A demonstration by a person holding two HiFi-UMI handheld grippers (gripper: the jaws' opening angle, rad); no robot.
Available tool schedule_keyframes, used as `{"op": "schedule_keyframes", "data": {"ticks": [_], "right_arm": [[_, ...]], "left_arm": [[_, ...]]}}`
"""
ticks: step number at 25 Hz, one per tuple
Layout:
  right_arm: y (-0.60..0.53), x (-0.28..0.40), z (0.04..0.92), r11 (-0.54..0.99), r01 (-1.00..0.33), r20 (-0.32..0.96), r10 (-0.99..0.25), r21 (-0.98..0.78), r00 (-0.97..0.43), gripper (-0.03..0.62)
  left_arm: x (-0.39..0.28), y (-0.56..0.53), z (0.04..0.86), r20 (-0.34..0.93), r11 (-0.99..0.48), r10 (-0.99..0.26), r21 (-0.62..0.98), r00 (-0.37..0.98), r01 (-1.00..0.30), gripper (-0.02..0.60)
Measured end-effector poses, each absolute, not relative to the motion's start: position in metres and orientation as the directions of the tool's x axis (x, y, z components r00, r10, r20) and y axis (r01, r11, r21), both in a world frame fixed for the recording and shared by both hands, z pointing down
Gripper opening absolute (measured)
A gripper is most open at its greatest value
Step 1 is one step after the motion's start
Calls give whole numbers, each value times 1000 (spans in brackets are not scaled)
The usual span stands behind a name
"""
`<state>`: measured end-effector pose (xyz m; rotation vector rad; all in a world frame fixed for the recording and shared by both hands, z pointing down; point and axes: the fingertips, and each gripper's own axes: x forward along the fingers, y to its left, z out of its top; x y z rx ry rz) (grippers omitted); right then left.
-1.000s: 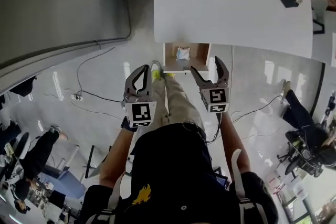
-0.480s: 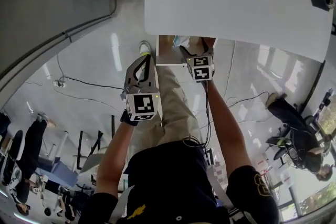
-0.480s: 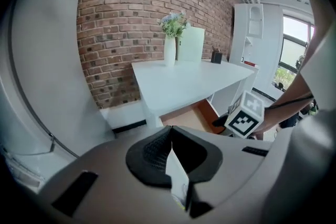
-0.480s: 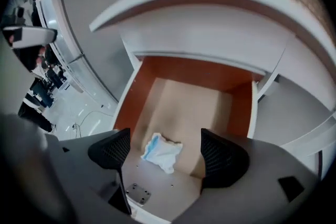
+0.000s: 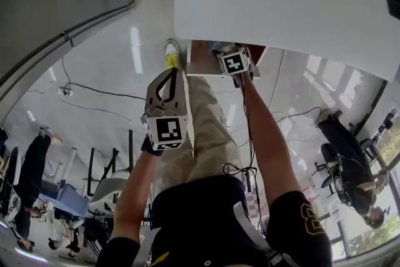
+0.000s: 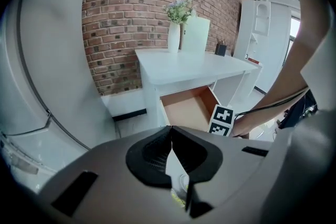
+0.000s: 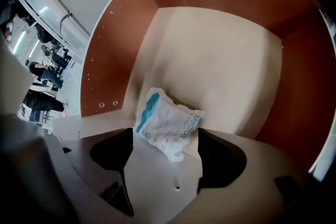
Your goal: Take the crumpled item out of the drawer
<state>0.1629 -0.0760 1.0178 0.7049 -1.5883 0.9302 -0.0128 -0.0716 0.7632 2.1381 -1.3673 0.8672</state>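
Observation:
Under the white table (image 5: 281,3) a wooden drawer (image 5: 195,62) stands pulled out. My right gripper (image 5: 232,61) reaches down into it. In the right gripper view a crumpled white-and-teal packet (image 7: 167,126) lies on the drawer's pale floor (image 7: 220,60), near the front left corner. The right gripper (image 7: 165,135) is open, one jaw on each side of the packet with a gap left on both sides. My left gripper (image 5: 168,81) hangs in the air left of the drawer, above the floor. Its jaws (image 6: 171,131) are shut with nothing in them.
A vase of flowers (image 6: 175,34) and a small black box (image 6: 220,50) stand on the table by the brick wall (image 6: 110,23). Cables (image 5: 94,94) trail over the glossy floor. My leg and yellow shoe (image 5: 170,53) are just under the drawer. Seated people are at both lower edges.
The right gripper has moved forward and down from outside the drawer into it, and now straddles the packet. The left gripper has kept roughly its place and stayed shut.

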Motion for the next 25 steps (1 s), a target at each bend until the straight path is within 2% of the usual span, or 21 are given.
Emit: {"op": "schedule_keyframes", "data": {"ticks": [1, 3, 6, 12, 18, 25], "right_arm": [[-74, 163, 1018, 521, -831, 978, 46, -197, -203, 391], [-80, 157, 1014, 557, -810, 978, 18, -182, -207, 230], [-89, 149, 1011, 596, -786, 974, -27, -164, -223, 199], [-95, 150, 983, 620, -779, 975, -100, -93, -196, 74], [-83, 155, 880, 529, -837, 934, -207, -143, -291, 41], [-124, 163, 689, 463, -879, 814, -464, -113, -349, 35]], "left_arm": [[-12, -71, 762, 713, -407, -628, 40, 311, -913, 18], [-11, -69, 761, 713, -413, -626, 39, 314, -910, 18], [-9, -67, 761, 718, -417, -618, 44, 319, -908, 18], [-7, -69, 742, 708, -442, -623, 33, 333, -896, 18], [1, -67, 671, 681, -494, -634, 9, 367, -869, 18], [7, -118, 563, 581, -569, -689, -63, 434, -820, 18]]}}
